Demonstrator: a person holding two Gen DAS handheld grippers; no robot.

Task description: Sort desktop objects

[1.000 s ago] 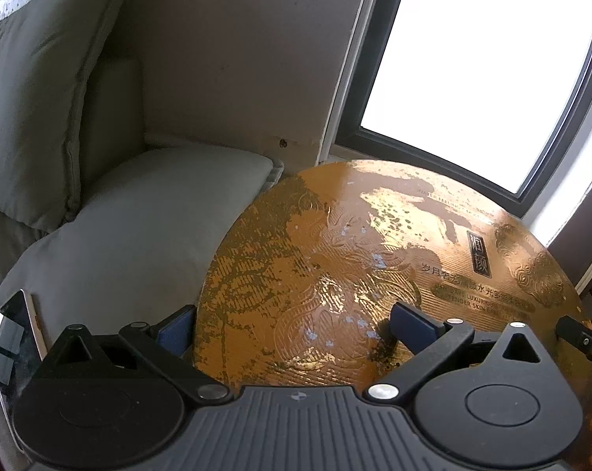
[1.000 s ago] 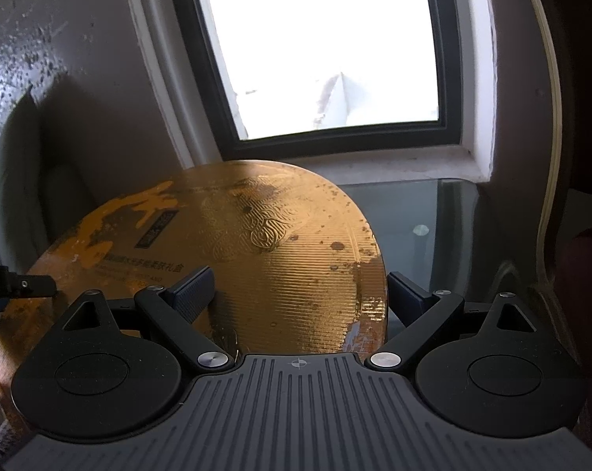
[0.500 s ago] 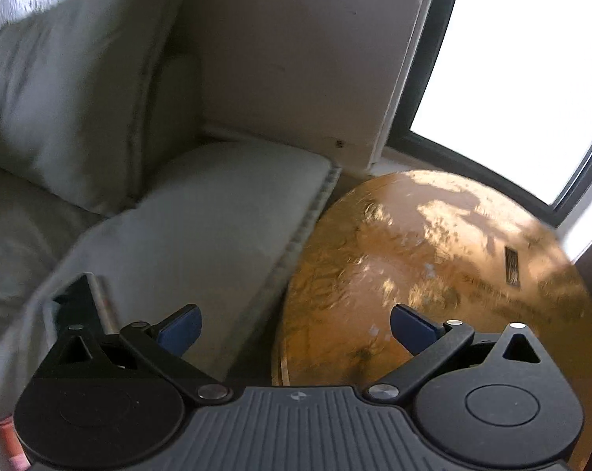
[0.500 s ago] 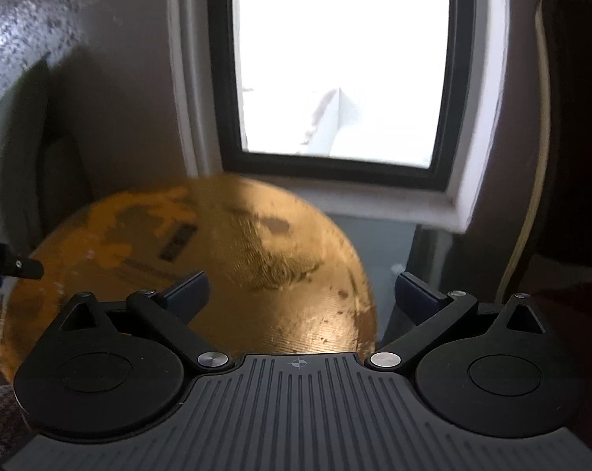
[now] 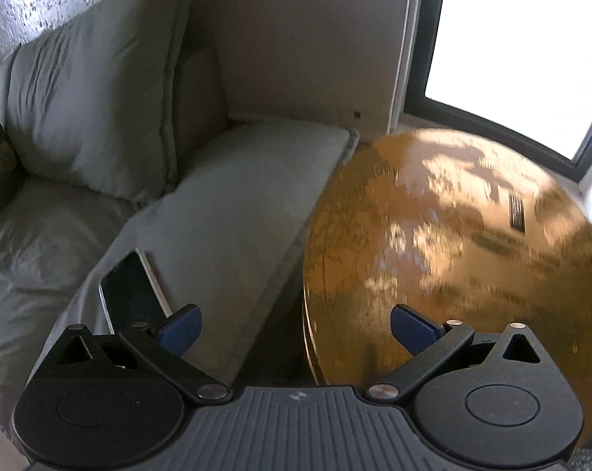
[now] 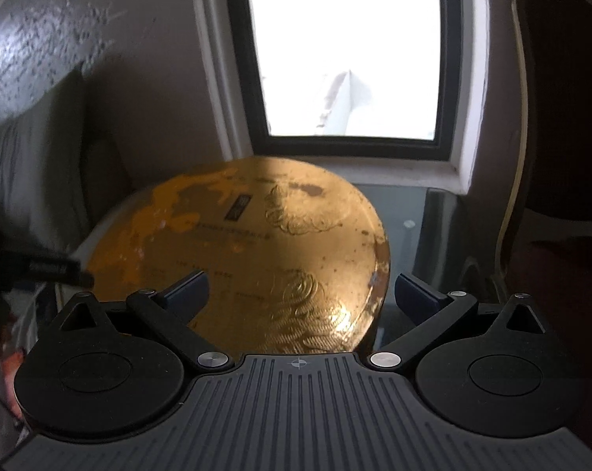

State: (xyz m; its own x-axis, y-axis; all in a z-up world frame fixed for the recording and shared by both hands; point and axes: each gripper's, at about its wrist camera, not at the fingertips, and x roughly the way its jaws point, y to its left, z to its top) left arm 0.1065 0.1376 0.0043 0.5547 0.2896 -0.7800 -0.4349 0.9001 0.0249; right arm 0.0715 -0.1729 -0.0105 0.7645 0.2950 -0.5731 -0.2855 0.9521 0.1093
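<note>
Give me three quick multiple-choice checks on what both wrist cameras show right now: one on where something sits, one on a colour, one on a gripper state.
1. Where does the phone lie?
A. on the grey sofa cushion
B. on top of the round box
C. on the window sill

2. What colour is the lid of the round box?
A. blue
B. gold
C. white

3. How do the jaws of the right gripper stand?
A. shut on the round box
B. shut with nothing between them
C. open, gripping nothing

Answers:
1. A: the left wrist view shows it flat on the sofa cushion, left of the box.
2. B: the embossed lid shines gold in both views.
3. C: its blue pads are spread wide above the lid, having just been opening, and press on nothing.
</note>
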